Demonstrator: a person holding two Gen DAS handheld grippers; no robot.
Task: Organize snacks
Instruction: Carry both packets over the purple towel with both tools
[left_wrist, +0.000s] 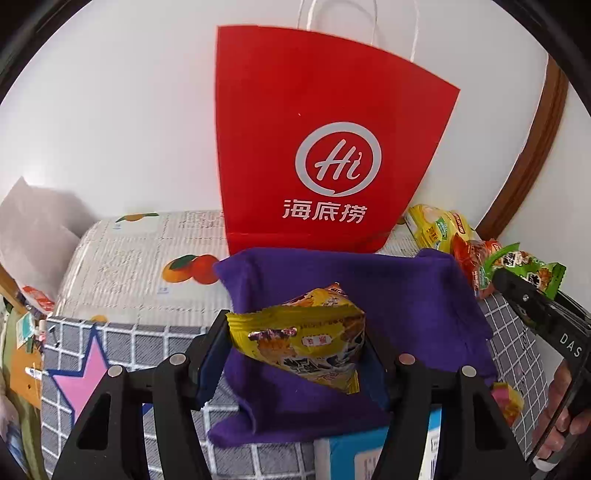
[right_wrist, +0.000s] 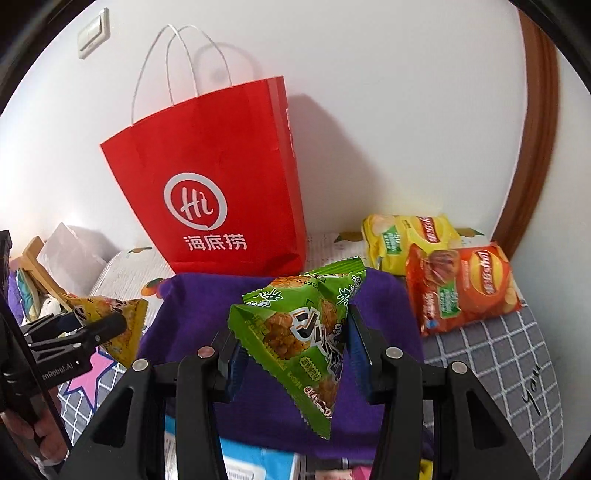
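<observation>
We hold a yellow snack packet (left_wrist: 299, 343) in the centre of the left wrist view, pinched between the blue pads of the left gripper (left_wrist: 295, 354); the same packet shows at the left edge of the right wrist view (right_wrist: 114, 325), clamped in that gripper (right_wrist: 99, 330). We hold a green snack packet (right_wrist: 299, 339) in the middle of the right wrist view, the right gripper (right_wrist: 295, 350) closed on its two sides; in the left wrist view it appears at the right edge (left_wrist: 524, 267), gripped by the right gripper (left_wrist: 506, 280). Both packets hang above a purple felt tray (left_wrist: 413, 295), which fills the centre of each view (right_wrist: 192, 314). Behind the tray, in the upper middle, a red paper bag (left_wrist: 314, 110) stands upright against the white wall (left_wrist: 110, 110), its white handles up; to the right of the tray lie a yellow chip bag (right_wrist: 406, 236) and, just in front of it, an orange chip bag (right_wrist: 461, 288), the two overlapping. Everything rests on a grey checked cloth (right_wrist: 498, 362) with a pink star (left_wrist: 83, 373) at lower left; a blue and white box (left_wrist: 351, 454) sits at the bottom edge, touching the tray's near side.
</observation>
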